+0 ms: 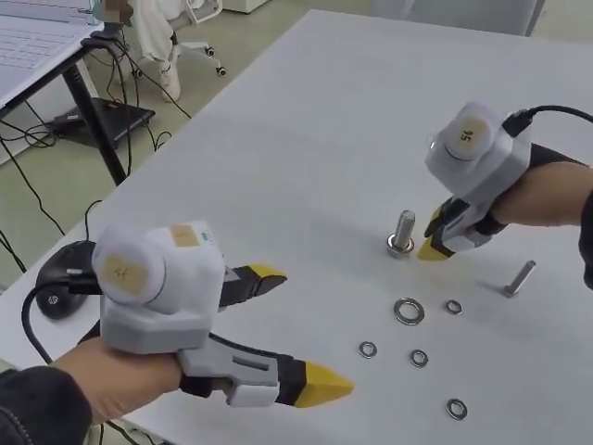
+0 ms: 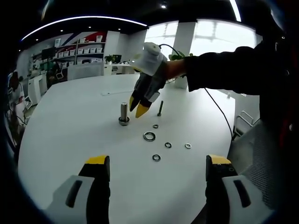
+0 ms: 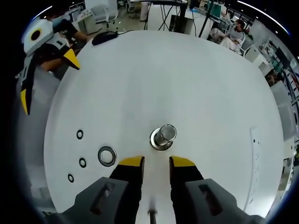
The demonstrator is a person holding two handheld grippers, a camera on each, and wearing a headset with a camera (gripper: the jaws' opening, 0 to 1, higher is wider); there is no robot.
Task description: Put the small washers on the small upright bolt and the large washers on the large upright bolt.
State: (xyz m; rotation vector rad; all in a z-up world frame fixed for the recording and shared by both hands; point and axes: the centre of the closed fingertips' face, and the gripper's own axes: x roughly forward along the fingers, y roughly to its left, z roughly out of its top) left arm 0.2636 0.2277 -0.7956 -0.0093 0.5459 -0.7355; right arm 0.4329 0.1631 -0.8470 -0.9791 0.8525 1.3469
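The large bolt [image 1: 401, 232] stands upright on the white table [image 1: 306, 139], with nothing around its shaft. My right gripper [image 1: 431, 236] hovers just right of it, jaws a narrow gap apart and empty; in the right gripper view the large bolt [image 3: 162, 136] is just beyond the right gripper [image 3: 156, 161]. The small bolt [image 1: 519, 278] stands further right. A large washer [image 1: 409, 311] and several small washers [image 1: 419, 358] lie flat in front. My left gripper [image 1: 296, 329] is wide open and empty, left of the washers [image 2: 149, 136].
A black mouse [image 1: 56, 287] with its cable lies near the table's left edge. Beyond that edge, a desk [image 1: 37, 46] and an office chair [image 1: 181, 37] stand on the floor. The table's far half is bare.
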